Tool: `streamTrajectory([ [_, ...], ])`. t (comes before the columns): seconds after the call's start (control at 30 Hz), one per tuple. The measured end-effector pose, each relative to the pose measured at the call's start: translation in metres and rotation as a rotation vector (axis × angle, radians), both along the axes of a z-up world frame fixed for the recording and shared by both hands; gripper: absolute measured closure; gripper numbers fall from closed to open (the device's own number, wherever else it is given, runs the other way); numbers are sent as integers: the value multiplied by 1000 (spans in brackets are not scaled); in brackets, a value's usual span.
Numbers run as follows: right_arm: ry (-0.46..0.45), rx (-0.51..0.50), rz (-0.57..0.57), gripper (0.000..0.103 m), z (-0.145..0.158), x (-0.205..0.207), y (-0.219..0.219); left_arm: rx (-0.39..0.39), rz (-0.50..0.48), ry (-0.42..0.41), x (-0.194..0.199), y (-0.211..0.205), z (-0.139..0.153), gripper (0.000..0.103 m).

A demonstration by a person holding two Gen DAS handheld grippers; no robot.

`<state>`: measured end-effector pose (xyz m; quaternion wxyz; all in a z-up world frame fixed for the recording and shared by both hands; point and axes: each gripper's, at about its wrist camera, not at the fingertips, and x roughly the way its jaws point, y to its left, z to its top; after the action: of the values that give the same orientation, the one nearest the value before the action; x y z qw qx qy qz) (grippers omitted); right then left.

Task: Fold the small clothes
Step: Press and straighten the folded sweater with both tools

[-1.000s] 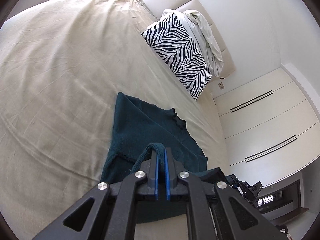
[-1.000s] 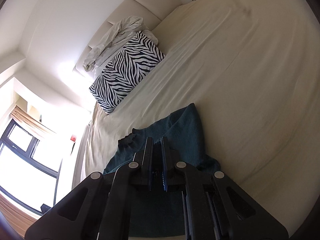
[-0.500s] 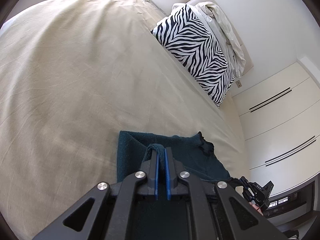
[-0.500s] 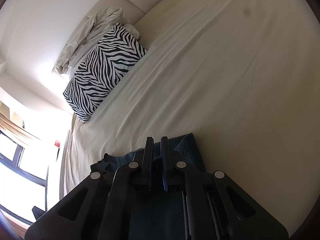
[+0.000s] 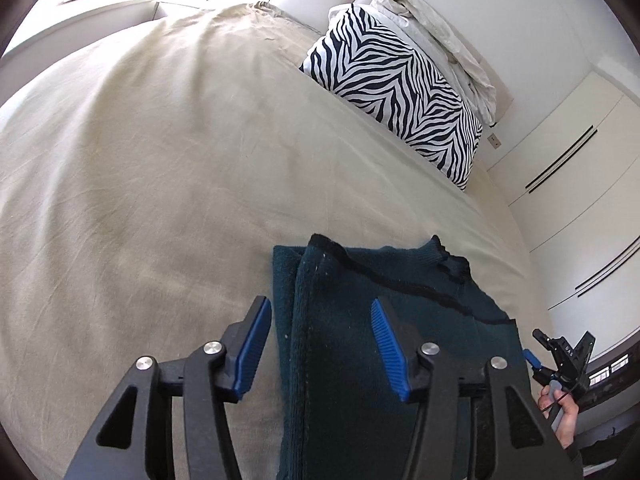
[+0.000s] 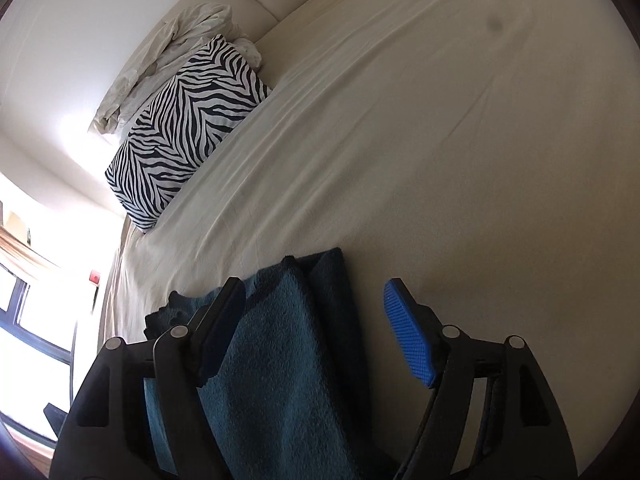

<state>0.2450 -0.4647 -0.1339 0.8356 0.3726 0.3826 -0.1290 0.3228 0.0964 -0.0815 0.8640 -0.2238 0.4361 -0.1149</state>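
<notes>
- The bed (image 5: 168,152) is spreading out ahead of both pairs of fingers, covered in a creased beige sheet.
- A zebra pillow (image 5: 404,92) is leaning at the headboard, far ahead of the fingers, with a crumpled white cover (image 5: 436,36) behind it.
- The cloth (image 5: 360,320), dark teal and folded in layers, is lying on the bed directly under and between both pairs of fingers.
- The left gripper (image 5: 320,348) is opening over the cloth's left edge; its blue fingers (image 5: 386,344) are standing apart, pressing on nothing.
- The right gripper (image 6: 316,328) is opening too, wide apart over the cloth's right edge, gripping nothing.
- A hand (image 5: 560,420) is holding the right gripper, right of the left fingers.
</notes>
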Motion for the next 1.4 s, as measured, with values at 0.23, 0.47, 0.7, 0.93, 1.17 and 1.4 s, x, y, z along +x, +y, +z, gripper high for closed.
streamTrajectory([
  [0.23,41,-155,154,33,16,-21,41,83,-35,50,-42,-24,-30,48],
  [0.47,167,-269,243,71,-10,-26,58,148,-50,22,-54,-31,-36,48],
  [0.7,150,-257,175,82,-12,-36,44,172,-49,14,-58,-34,-39,48],
  [0.93,143,-227,-13,65,10,-62,25,251,2,-69,-71,-33,-7,49],
  [1.17,-106,-43,222,56,56,-19,73,385,-58,-169,-29,-86,16,46],
  [1.4,-66,278,433,56,-5,74,156,515,-69,-63,27,-111,-24,34],
])
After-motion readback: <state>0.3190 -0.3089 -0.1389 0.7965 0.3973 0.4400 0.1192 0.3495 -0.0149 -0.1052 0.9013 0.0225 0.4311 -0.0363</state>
